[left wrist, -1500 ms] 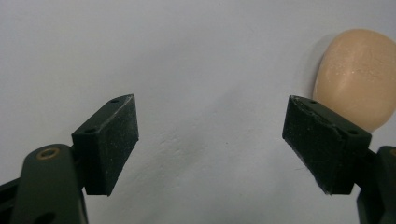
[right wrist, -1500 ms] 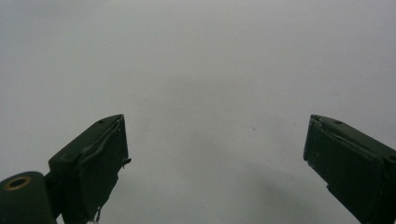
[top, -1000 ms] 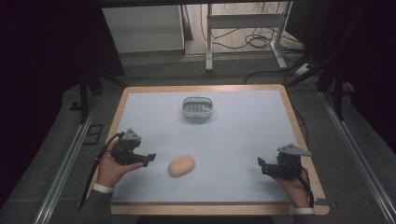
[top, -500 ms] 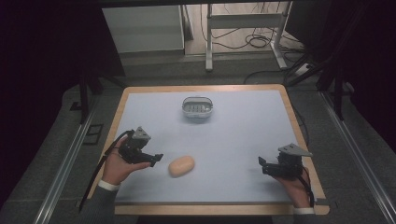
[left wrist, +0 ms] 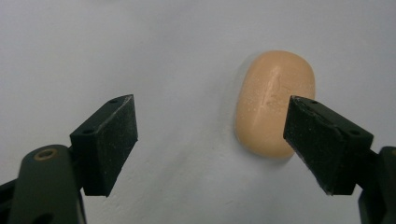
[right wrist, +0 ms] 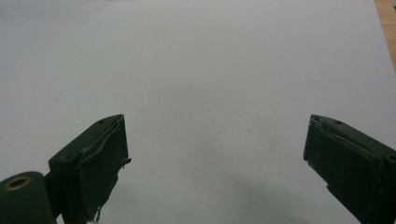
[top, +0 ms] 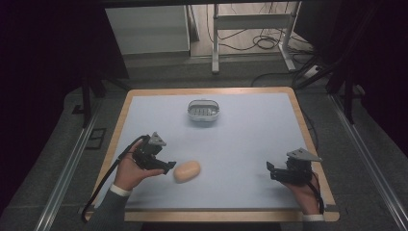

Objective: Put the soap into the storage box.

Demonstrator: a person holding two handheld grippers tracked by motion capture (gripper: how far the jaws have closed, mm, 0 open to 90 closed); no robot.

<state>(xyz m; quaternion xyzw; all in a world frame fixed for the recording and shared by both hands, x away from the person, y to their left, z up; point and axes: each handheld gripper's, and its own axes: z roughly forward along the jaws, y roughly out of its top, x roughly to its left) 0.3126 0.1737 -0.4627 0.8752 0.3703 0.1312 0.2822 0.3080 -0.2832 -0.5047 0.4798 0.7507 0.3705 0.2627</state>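
Note:
A peach-coloured oval bar of soap (top: 186, 171) lies flat on the pale blue table top (top: 250, 139), left of the middle near the front. My left gripper (top: 169, 168) is open just left of it, jaws pointing at it. In the left gripper view the soap (left wrist: 273, 100) lies ahead between the jaws, nearer the right one, and my left gripper (left wrist: 210, 140) touches nothing. My right gripper (top: 269, 171) is open near the front right of the table. In its own view, my right gripper (right wrist: 215, 154) has bare table between its jaws.
A small white soap dish (top: 204, 110) with a ridged floor stands at the back centre of the table. A wooden rim (top: 310, 144) borders the table top. Beyond the table are a metal stand's legs (top: 250, 43) and cables on the floor.
My left gripper has moved to the right and slightly forward, closing in on the soap. The right gripper has stayed where it was. The soap has not moved.

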